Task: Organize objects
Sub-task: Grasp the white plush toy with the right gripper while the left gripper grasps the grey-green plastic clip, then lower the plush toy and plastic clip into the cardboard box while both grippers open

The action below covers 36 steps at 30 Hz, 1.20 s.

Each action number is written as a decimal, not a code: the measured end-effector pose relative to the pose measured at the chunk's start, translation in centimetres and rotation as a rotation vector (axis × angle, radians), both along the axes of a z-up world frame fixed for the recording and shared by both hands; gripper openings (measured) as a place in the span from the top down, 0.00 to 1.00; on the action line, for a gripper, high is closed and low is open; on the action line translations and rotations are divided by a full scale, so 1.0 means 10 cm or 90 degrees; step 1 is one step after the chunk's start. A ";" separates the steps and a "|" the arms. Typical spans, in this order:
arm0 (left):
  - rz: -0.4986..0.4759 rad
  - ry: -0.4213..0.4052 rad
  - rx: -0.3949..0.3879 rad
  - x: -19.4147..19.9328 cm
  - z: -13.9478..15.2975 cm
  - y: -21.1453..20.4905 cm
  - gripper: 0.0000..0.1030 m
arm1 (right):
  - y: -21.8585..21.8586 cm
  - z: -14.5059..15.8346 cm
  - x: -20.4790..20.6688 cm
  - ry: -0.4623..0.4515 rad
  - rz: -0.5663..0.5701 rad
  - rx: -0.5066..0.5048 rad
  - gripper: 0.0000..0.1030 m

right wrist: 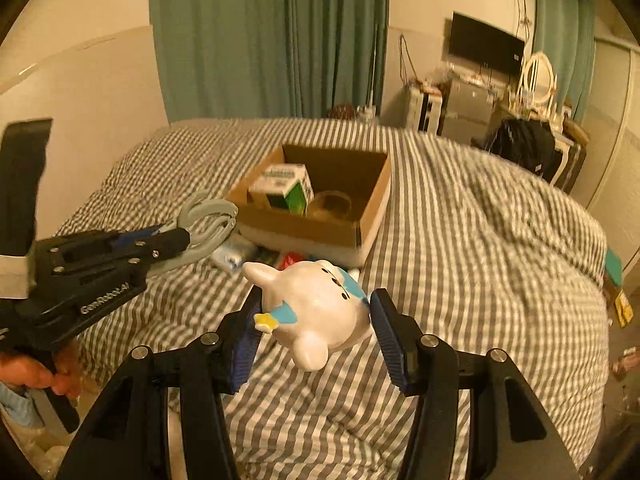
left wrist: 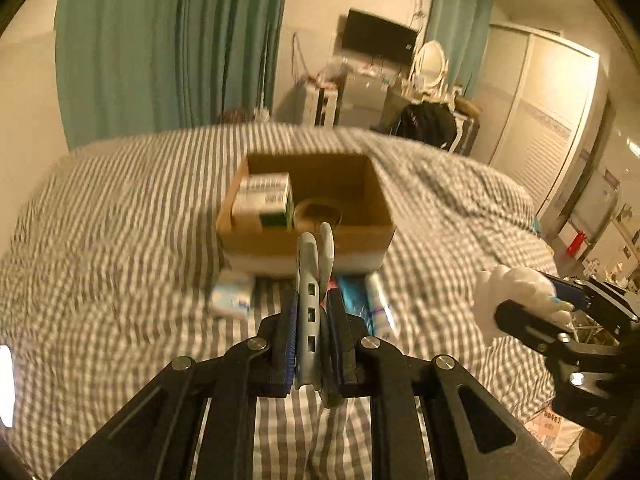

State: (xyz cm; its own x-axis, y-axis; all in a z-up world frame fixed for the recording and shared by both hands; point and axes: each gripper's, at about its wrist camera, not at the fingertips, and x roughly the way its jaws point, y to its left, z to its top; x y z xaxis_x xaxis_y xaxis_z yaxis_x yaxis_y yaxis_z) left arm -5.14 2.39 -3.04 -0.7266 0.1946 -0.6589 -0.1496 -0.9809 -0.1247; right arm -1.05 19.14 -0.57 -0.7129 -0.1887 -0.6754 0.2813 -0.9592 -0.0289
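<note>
My left gripper [left wrist: 314, 300] is shut on a pair of grey scissors [left wrist: 314, 264], handles forward, held above the striped bed just short of the cardboard box [left wrist: 304, 240]. In the right wrist view the same scissors [right wrist: 208, 224] stick out of the left gripper [right wrist: 176, 240] near the box [right wrist: 316, 232]. My right gripper [right wrist: 314, 320] is shut on a white piggy-bank figure [right wrist: 316, 312] with blue wings and a yellow star, held in the air over the bed. The box holds a green-and-white carton [left wrist: 264, 198] and a round roll of tape [left wrist: 318, 212].
In front of the box lie a tissue pack [left wrist: 232, 300], a blue packet [left wrist: 354, 300] and a white tube [left wrist: 378, 304]. The striped bed [right wrist: 480, 240] fills the middle. Green curtains, a TV, a dresser with a mirror and a wardrobe stand behind. A hand [right wrist: 36, 376] grips the left tool.
</note>
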 end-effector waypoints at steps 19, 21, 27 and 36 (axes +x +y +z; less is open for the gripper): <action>-0.039 0.041 -0.038 -1.32 0.42 0.29 0.86 | -0.03 0.45 -1.51 0.057 0.005 -0.046 0.49; -0.040 0.034 -0.037 -1.48 0.36 0.31 0.86 | -0.01 0.42 -1.74 0.049 -0.001 -0.059 0.49; -0.046 -0.011 -0.034 -1.85 -0.03 0.39 0.86 | -0.01 0.17 -2.33 0.010 -0.015 -0.079 0.49; -0.062 -0.063 -0.029 -2.03 -0.48 0.42 0.86 | -0.05 -0.23 -2.64 -0.048 -0.023 -0.092 0.49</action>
State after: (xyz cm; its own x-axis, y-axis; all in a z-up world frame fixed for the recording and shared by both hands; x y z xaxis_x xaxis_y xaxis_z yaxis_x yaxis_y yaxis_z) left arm -25.40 6.55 -7.84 -0.6374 0.2289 -0.7357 -0.2331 -0.9674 -0.0991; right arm -27.47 18.64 -2.90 -0.6696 -0.2630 -0.6946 0.2427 -0.9614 0.1301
